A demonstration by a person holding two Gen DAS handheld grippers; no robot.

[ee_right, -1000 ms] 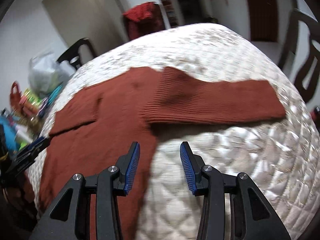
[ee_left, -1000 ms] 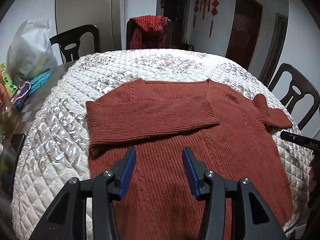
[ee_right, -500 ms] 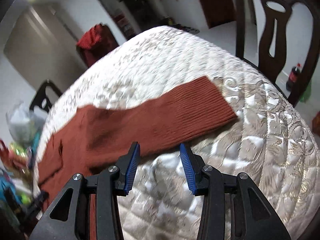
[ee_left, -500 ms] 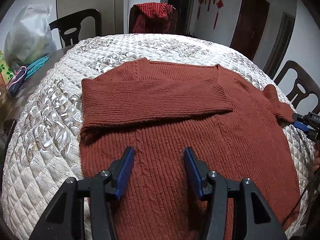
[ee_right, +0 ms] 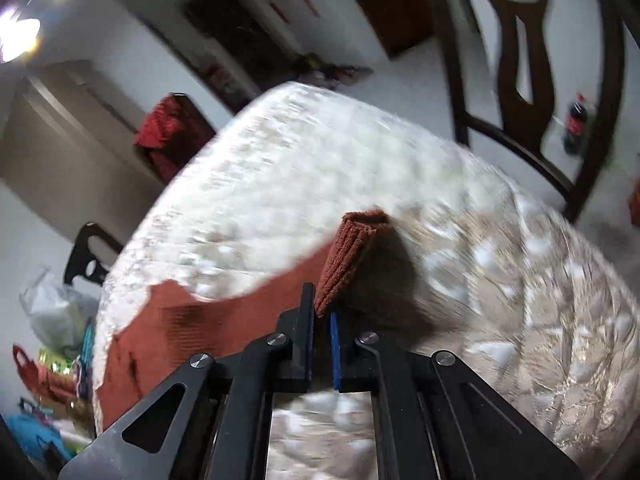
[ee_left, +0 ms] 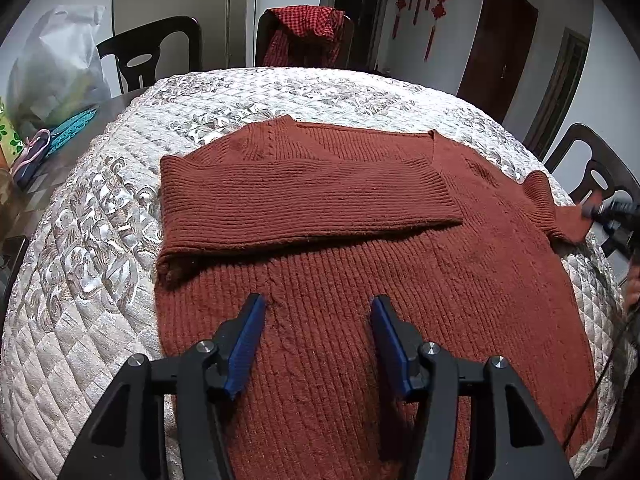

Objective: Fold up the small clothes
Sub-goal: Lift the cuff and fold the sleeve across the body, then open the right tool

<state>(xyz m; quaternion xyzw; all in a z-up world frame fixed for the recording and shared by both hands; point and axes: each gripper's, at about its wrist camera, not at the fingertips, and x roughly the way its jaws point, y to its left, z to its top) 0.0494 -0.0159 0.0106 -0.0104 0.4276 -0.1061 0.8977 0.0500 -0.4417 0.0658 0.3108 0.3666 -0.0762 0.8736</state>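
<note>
1. The left gripper (ee_left: pixel 318 342) hangs above the lower body of the sweater (ee_left: pixel 360 280). Its jaws stand apart with nothing between them, and they have just been opening a little more.
2. To the left of this gripper lies the quilted cover (ee_left: pixel 80 280) of the table, and farther left a plastic bag (ee_left: pixel 56 68).
3. Ahead of the left gripper, the left sleeve (ee_left: pixel 296 200) lies folded across the chest of the sweater.
4. Far ahead stands a chair with a red checked cloth (ee_left: pixel 308 32) on its back.
5. To the right of the left gripper, the right sleeve (ee_left: pixel 548 208) reaches to the right gripper (ee_left: pixel 600 212).
6. The right gripper (ee_right: pixel 322 320) has just clenched on the cuff (ee_right: pixel 348 256) of this sleeve. The cuff stands up out of the jaws, above the cover.
7. Right of it stands a dark chair (ee_right: pixel 528 60).
</note>
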